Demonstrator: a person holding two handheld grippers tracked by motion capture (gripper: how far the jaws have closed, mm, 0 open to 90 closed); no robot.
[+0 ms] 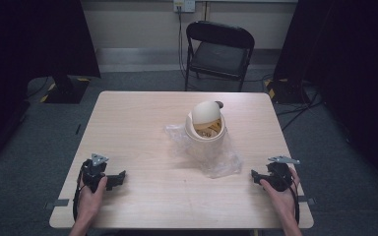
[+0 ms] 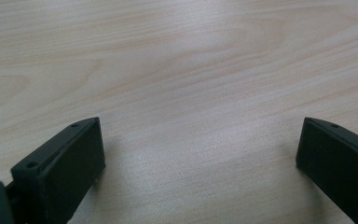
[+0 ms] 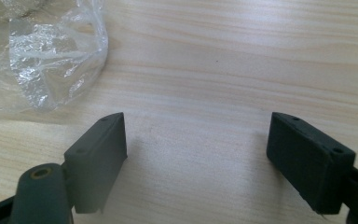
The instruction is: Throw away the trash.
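Observation:
A small cream bin with a domed swing lid stands near the middle of the wooden table. A clear plastic bag lies crumpled around and in front of it, and its edge shows at the upper left of the right gripper view. My left gripper rests on the table near the front left, held by a hand, jaws wide open over bare wood. Near the front right my right gripper also rests open, nothing between its fingers.
A black folding chair stands beyond the table's far edge. Dark curtains hang at both sides, and a stand base sits on the floor at the back left. Cables run along the floor at the right.

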